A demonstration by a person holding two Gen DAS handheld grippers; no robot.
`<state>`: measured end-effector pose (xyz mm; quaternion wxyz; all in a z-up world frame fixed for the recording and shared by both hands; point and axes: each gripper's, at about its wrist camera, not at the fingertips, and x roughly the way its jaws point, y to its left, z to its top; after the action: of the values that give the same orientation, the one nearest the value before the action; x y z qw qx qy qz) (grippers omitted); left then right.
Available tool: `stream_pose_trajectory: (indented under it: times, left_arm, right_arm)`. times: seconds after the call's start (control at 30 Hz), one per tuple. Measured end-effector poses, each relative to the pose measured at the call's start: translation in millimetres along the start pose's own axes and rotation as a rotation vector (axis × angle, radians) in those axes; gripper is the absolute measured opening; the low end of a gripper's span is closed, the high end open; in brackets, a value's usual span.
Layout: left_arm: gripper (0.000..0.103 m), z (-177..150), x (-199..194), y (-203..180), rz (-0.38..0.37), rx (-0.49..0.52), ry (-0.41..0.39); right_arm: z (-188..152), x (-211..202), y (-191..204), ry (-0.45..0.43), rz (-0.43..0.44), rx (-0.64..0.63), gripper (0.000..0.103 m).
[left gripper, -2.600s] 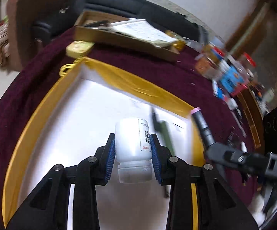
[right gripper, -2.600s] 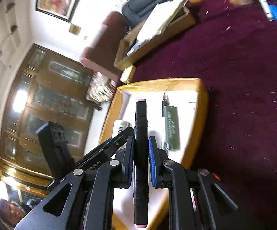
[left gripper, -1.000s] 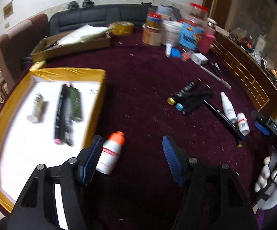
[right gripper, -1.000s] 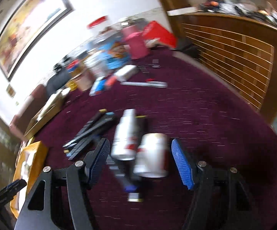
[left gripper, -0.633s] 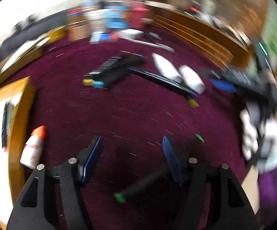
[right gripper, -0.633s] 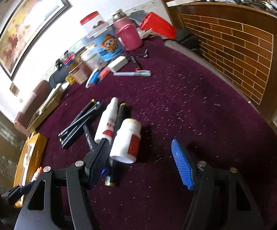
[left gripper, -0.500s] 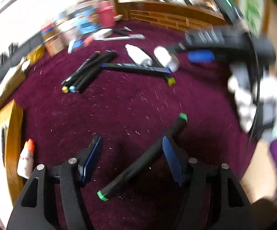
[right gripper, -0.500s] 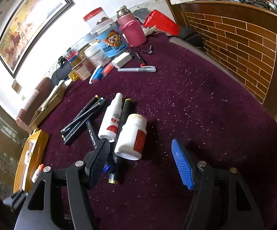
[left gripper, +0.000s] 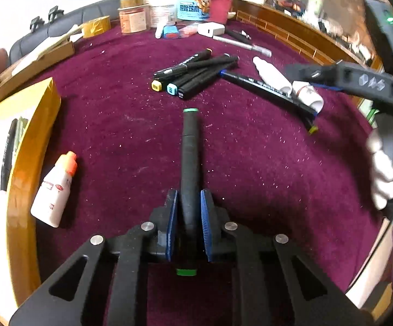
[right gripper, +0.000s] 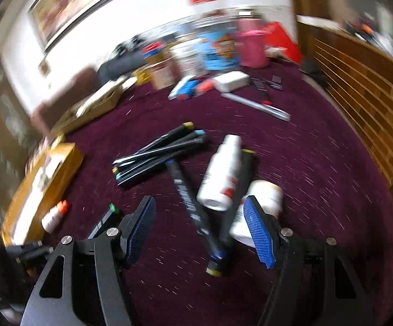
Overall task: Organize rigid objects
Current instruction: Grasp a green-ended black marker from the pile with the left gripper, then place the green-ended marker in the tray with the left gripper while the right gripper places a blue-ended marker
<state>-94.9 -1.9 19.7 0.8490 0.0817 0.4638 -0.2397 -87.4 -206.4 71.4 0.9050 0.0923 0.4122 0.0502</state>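
Observation:
On the maroon cloth lies a black marker with green caps [left gripper: 190, 149], pointing straight away from me. My left gripper [left gripper: 189, 198] is closing its jaws on the marker's near half, and both blue pads press its barrel. My right gripper [right gripper: 199, 203] stands open just above two crossed black markers [right gripper: 193, 206], a tall white bottle [right gripper: 221, 174] and a squat white bottle [right gripper: 261, 198]; the view is blurred and nothing is gripped. At the left, a yellow-rimmed tray [left gripper: 22, 176] holds pens and a small bottle.
A white bottle with an orange cap [left gripper: 55, 190] lies against the tray's outer wall. A bundle of black markers [left gripper: 193, 73] lies mid-table. Jars and boxes [left gripper: 191, 2] crowd the far edge, with a cardboard box [left gripper: 33, 59] far left. A white-gloved hand [left gripper: 384, 174] holds the right gripper.
My left gripper swung from the tray side to the green-capped marker, lined up with it and closed on it. My right gripper shifted over the two white bottles and stayed open.

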Motion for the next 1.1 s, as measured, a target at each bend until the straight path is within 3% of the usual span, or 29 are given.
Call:
stream_pose_trajectory:
  times: [0.2, 0.3, 0.37, 0.4, 0.47, 0.5, 0.73, 0.9, 1.0, 1.1]
  left_arm:
    - [0.013, 2, 2, 8, -0.023, -0.043, -0.029]
    - [0.012, 3, 2, 10, -0.032, -0.053, -0.039]
    - [0.012, 2, -1, 17, -0.063, -0.085, -0.047]
    - [0.012, 3, -3, 21, -0.075, -0.097, -0.052]
    - [0.012, 3, -8, 28, -0.096, -0.124, -0.069]
    - [0.012, 3, -12, 31, -0.104, -0.135, -0.081]
    - [0.012, -1, -49, 53, -0.169, -0.213, -0.169]
    - [0.012, -2, -74, 89, -0.187, -0.298, -0.206]
    - [0.012, -3, -86, 120, -0.155, -0.344, -0.216]
    - [0.012, -1, -96, 152, -0.069, -0.359, -0.213]
  right_arm:
    - [13, 44, 31, 0.097, -0.077, -0.172, 0.061]
    - [11, 60, 39, 0.162, -0.101, -0.209, 0.053]
    - [7, 68, 41, 0.201, -0.118, -0.222, 0.036]
    - [4, 70, 41, 0.212, -0.115, -0.215, 0.034]
    - [3, 66, 37, 0.193, -0.103, -0.183, 0.016]
    - [1, 63, 34, 0.191, -0.104, -0.160, 0.013]
    - [-7, 29, 19, 0.146, 0.099, 0.064, 0.013]
    - [1, 7, 39, 0.112, 0.238, 0.107, 0.013]
    - [13, 4, 63, 0.115, 0.316, 0.099, 0.013]
    - [21, 6, 94, 0.130, 0.392, 0.097, 0.013]
